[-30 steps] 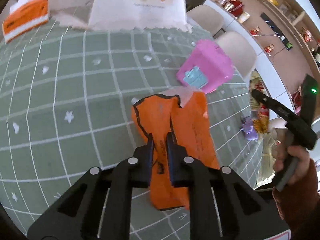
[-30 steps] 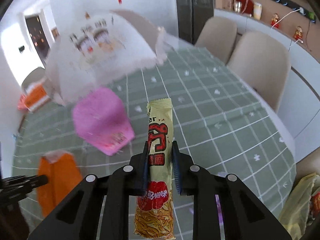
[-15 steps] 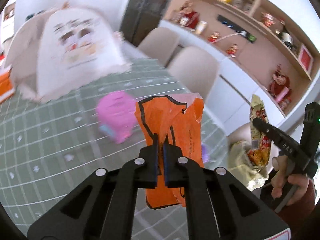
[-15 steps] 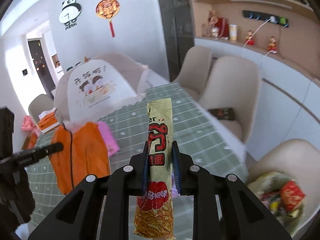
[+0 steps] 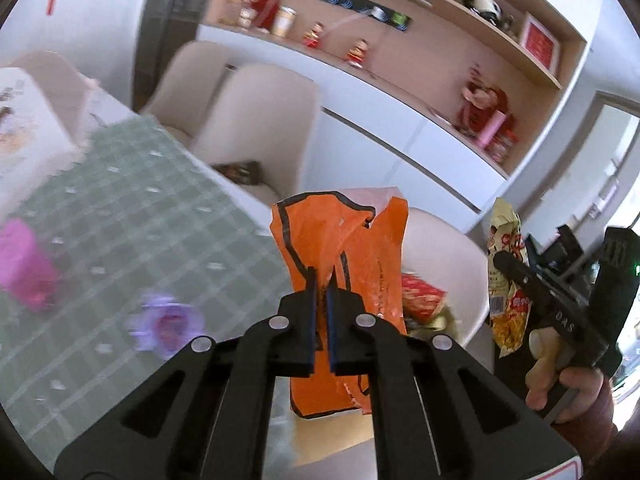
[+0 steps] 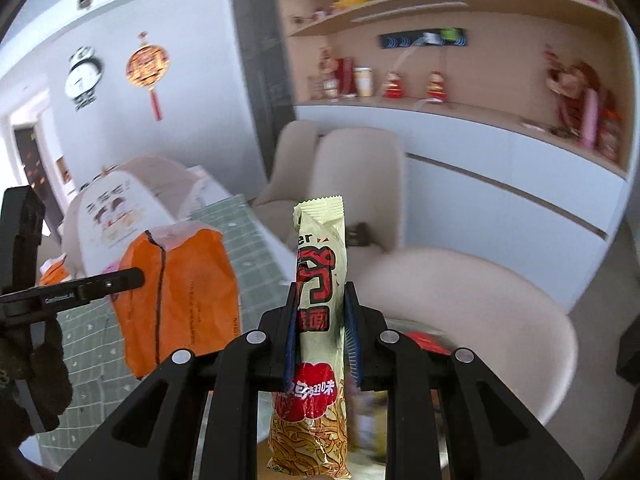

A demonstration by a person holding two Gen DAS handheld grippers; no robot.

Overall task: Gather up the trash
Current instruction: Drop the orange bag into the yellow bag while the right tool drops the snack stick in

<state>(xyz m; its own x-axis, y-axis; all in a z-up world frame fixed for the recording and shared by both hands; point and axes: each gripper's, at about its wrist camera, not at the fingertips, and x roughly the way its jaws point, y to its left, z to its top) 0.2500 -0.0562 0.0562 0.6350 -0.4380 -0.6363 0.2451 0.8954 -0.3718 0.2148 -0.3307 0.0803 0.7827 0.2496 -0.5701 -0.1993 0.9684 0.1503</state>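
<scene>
**Two wrappers held up over the chair**

The left gripper (image 5: 320, 288) pinches the orange bag (image 5: 340, 248) near its middle; its two fingers are pressed almost together, with only the thin bag between them, so the bag hangs in the air and cannot slip; the right gripper (image 6: 322, 308) squeezes the long snack packet (image 6: 320, 280) around its middle, with the fingers a little apart because the packet is puffy; both pieces of trash are off the green table (image 5: 120, 216) and are held above the pale chair (image 6: 460, 304), probably so they can go with the other wrappers there.

The left view shows things the right one does not; a purple scrap (image 5: 168, 320) and a pink thing (image 5: 24, 268) are on the table, so there may be more to collect; it also shows the person's hand (image 5: 560, 364) on the right handle; the right view shows the whole flat side of the orange bag and the chair seat, with something red (image 6: 424, 342) on it, too blurry to name.
</scene>
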